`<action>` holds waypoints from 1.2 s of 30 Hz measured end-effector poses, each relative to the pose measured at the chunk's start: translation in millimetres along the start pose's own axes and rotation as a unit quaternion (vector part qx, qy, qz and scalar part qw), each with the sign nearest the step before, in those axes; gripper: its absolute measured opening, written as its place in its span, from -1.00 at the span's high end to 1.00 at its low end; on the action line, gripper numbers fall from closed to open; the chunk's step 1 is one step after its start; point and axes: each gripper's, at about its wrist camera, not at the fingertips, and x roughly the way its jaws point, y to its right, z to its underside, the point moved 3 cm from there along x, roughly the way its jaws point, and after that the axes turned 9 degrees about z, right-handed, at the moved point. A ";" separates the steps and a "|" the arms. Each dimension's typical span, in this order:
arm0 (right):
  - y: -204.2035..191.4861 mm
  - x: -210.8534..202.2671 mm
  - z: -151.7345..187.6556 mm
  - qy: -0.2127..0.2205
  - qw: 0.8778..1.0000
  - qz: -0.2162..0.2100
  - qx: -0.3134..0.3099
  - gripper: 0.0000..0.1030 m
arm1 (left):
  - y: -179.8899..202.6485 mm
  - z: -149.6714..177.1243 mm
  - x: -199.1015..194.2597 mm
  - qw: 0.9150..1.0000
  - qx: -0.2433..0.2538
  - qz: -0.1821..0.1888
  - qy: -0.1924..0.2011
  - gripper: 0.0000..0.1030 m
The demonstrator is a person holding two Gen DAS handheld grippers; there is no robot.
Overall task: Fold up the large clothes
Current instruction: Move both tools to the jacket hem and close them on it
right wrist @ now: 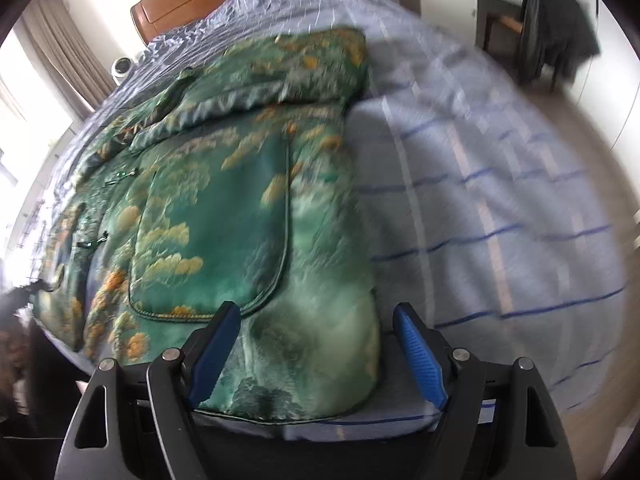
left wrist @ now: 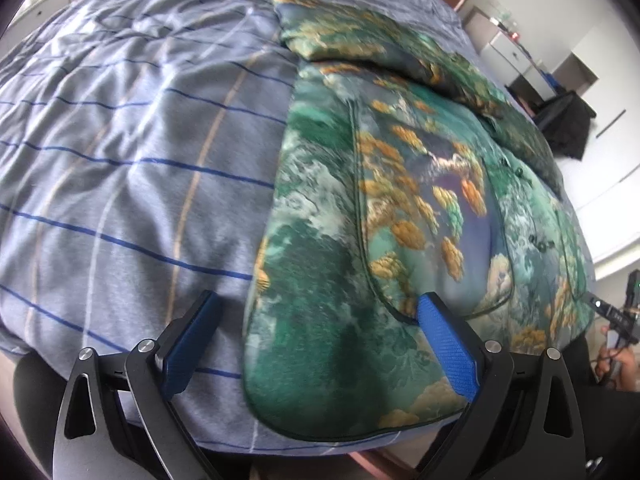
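- Bedding came first: the blue-striped duvet [left wrist: 120, 168] covered the bed under your left gripper [left wrist: 320, 312], whose jaws stood wide apart, gripping nothing.
- Centre: the green patterned jacket [left wrist: 400, 200] lay flat on the duvet, sleeves folded across its upper part, hem at the near bed edge.
- Your right gripper [right wrist: 318, 320] hovered at the jacket's [right wrist: 224, 216] lower corner, fingers spread, nothing held.
- Far right: dark clothing [right wrist: 556, 20] hung over a chair.

Right view blurred; jacket [right wrist: 248, 216] pattern smeared.
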 end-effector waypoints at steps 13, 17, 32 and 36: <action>-5.8 15.7 3.4 -0.039 0.998 -0.050 -0.011 -0.59 | 20.5 9.1 11.4 0.999 0.033 0.006 -0.028 -0.91; -5.6 15.6 3.6 -0.052 0.997 -0.046 -0.023 -0.59 | 18.3 8.5 8.3 0.999 0.030 0.010 -0.027 -0.88; -19.1 21.4 -0.5 -0.098 0.992 -0.018 -0.074 -0.44 | 18.1 11.8 -1.1 0.999 0.037 0.000 -0.033 -0.33; -18.3 13.7 -4.0 -0.085 0.994 -0.018 -0.066 0.34 | 25.5 12.2 -6.0 0.998 0.056 -0.012 -0.037 0.27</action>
